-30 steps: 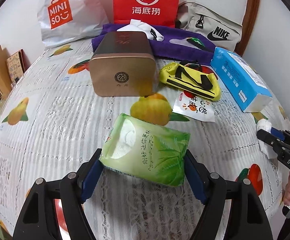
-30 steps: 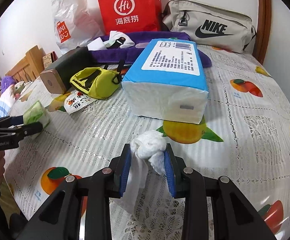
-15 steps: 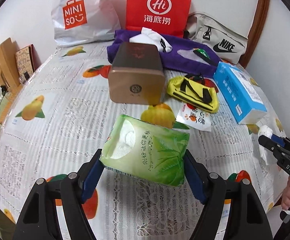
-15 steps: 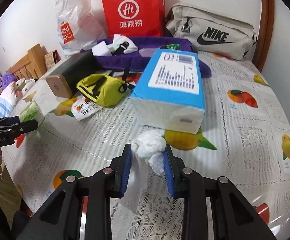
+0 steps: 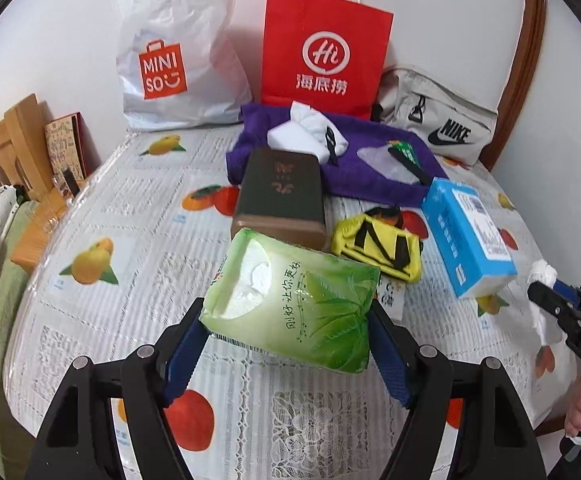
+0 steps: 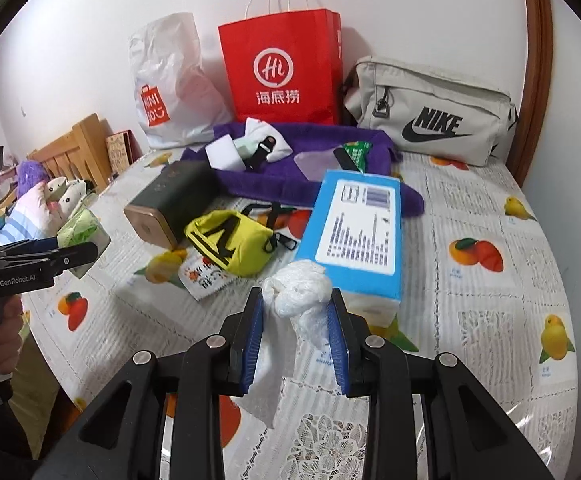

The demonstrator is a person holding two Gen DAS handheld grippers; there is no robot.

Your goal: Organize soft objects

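Note:
My left gripper is shut on a green tissue pack and holds it above the table. It also shows at the left of the right wrist view. My right gripper is shut on a crumpled white tissue and holds it off the table, in front of the blue tissue box. The white tissue also shows at the right of the left wrist view. A yellow pouch and a purple cloth lie on the table.
A bronze tin box stands mid-table. A white Miniso bag, a red paper bag and a grey Nike bag line the back wall. A small snack packet lies flat. A wooden headboard is at the left.
Both grippers have risen and pulled back from the table with their loads. The objects on the table have not moved.

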